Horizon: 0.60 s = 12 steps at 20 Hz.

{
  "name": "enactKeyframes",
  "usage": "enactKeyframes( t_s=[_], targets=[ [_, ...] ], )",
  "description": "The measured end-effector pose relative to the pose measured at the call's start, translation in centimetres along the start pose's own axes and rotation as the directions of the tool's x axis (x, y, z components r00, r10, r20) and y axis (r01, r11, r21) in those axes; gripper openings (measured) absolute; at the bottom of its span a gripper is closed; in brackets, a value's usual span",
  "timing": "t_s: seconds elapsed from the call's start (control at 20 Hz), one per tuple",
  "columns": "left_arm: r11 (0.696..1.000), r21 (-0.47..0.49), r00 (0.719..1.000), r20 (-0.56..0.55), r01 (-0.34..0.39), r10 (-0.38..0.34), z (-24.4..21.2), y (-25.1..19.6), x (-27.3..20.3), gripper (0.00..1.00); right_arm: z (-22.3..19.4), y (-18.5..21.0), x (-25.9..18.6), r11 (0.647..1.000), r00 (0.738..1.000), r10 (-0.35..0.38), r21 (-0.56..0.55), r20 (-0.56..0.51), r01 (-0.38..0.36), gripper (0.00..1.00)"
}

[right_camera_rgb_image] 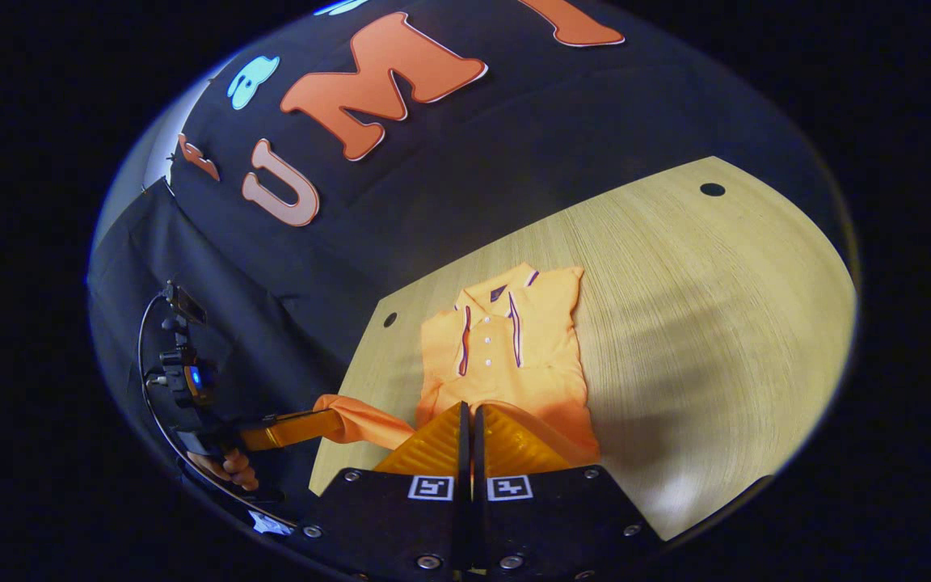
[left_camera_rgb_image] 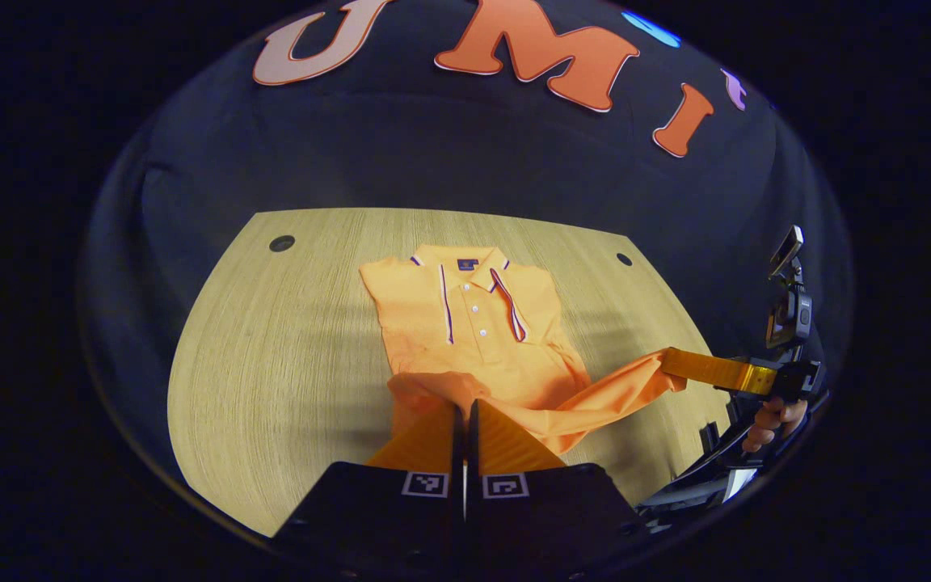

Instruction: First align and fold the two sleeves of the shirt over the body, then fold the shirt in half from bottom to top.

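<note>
An orange polo shirt (left_camera_rgb_image: 465, 315) lies collar-up on the wooden table (left_camera_rgb_image: 271, 339), its sleeves tucked in over the body. Its bottom hem is raised off the table. My left gripper (left_camera_rgb_image: 465, 404) is shut on one hem corner at the near edge. Farther right, my right gripper (left_camera_rgb_image: 667, 364) pinches the other hem corner, with the cloth stretched between the two. In the right gripper view the shirt (right_camera_rgb_image: 506, 356) lies ahead, and the right gripper (right_camera_rgb_image: 469, 406) is shut on the hem. The left gripper (right_camera_rgb_image: 336, 422) holds its corner out past the table's left edge.
The table (right_camera_rgb_image: 716, 307) has small dark holes near its far corners (left_camera_rgb_image: 281, 242) (left_camera_rgb_image: 624, 259). Black cloth walls close in behind and beside it. A hand (left_camera_rgb_image: 773, 420) holds the right gripper's handle; another hand (right_camera_rgb_image: 227, 465) holds the left one.
</note>
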<state>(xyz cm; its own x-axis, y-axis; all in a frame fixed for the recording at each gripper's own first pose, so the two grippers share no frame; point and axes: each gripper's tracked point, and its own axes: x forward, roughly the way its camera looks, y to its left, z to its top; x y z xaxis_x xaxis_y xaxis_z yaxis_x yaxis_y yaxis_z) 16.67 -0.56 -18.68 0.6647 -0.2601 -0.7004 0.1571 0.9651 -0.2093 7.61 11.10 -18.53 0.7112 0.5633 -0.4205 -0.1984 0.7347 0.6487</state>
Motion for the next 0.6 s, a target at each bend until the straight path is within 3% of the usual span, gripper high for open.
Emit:
enactKeyframes(
  t_s=[0.25,0.6],
  targets=[
    [1.0,0.002,1.0,0.016,0.008,-0.008,4.4,1.1,2.8,0.01,4.4,0.3,2.8,1.0,1.0,-0.002,-0.016,0.023,0.002,0.01],
    [1.0,-0.005,1.0,-0.005,0.001,-0.001,10.0,5.2,9.2,0.01,9.2,-1.1,8.7,0.998,0.998,-0.062,-0.004,0.032,0.062,0.01]
  ],
)
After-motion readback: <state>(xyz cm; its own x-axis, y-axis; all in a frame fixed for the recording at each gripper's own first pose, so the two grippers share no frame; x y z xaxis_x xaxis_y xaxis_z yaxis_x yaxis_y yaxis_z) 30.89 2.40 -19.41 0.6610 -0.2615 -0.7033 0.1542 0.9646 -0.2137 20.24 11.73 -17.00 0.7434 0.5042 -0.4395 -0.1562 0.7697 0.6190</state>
